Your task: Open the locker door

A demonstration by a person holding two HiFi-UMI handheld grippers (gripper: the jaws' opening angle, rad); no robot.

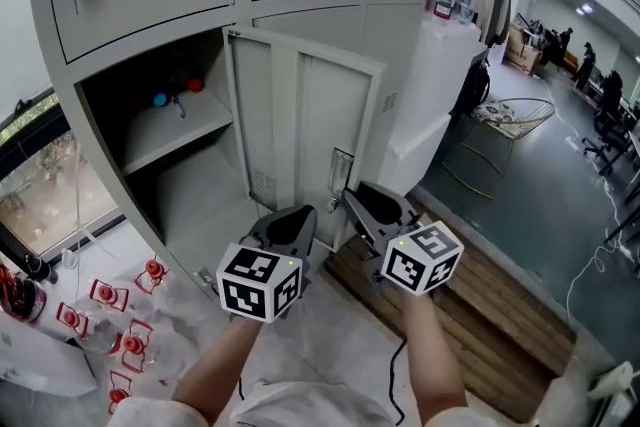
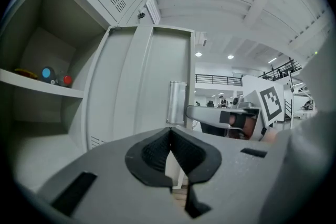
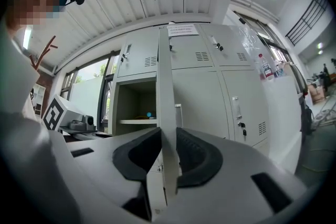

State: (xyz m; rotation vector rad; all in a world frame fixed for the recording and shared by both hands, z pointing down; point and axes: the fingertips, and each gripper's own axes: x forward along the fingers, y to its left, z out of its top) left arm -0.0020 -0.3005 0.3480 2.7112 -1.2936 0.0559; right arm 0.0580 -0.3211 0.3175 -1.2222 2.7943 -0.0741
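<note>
- Locker door (image 1: pixel 300 130) stood swung wide out from the locker, its compartment exposed.
- Right gripper (image 3: pixel 168 157): jaws partly closed, pads pressed on both faces of the door's free edge.
- Left gripper (image 2: pixel 169 136): jaws together, nothing between them; low, near the door's inner face.

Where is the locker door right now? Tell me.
In the head view the locker door stands swung open at centre, right of the open compartment and its shelf; its free edge sits between the jaws of the right gripper.
</note>
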